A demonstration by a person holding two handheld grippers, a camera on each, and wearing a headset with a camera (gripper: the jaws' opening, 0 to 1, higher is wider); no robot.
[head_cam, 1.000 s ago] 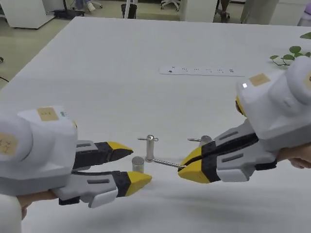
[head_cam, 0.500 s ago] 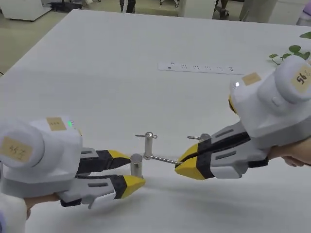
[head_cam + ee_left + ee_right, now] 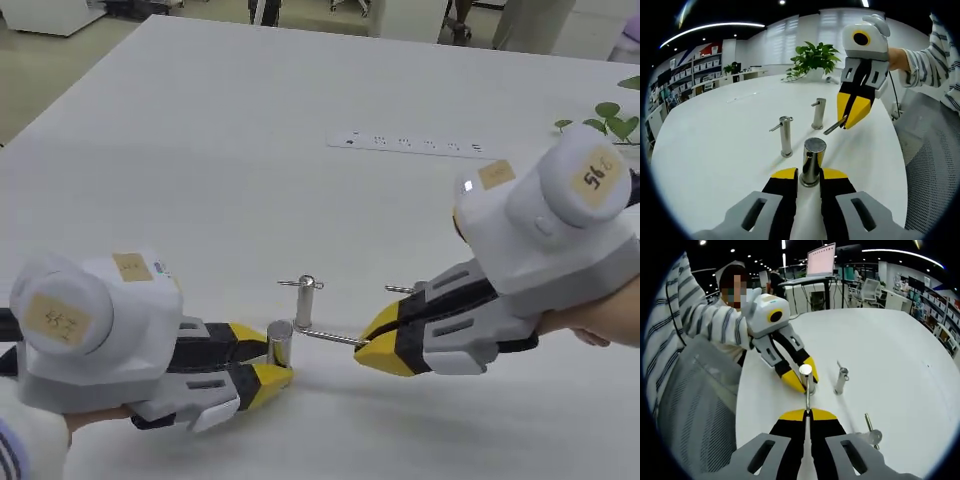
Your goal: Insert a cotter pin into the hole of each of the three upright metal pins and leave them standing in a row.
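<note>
Nearly level, slim wire cotter pin point(image 3: 330, 337) points at polished steel cylinder point(image 3: 280, 342).

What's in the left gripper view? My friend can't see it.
The left gripper grips an upright metal pin at its base, while the right gripper points a cotter pin toward it. Behind, two more pins stand on the white table, each with a cotter pin through it.
</note>
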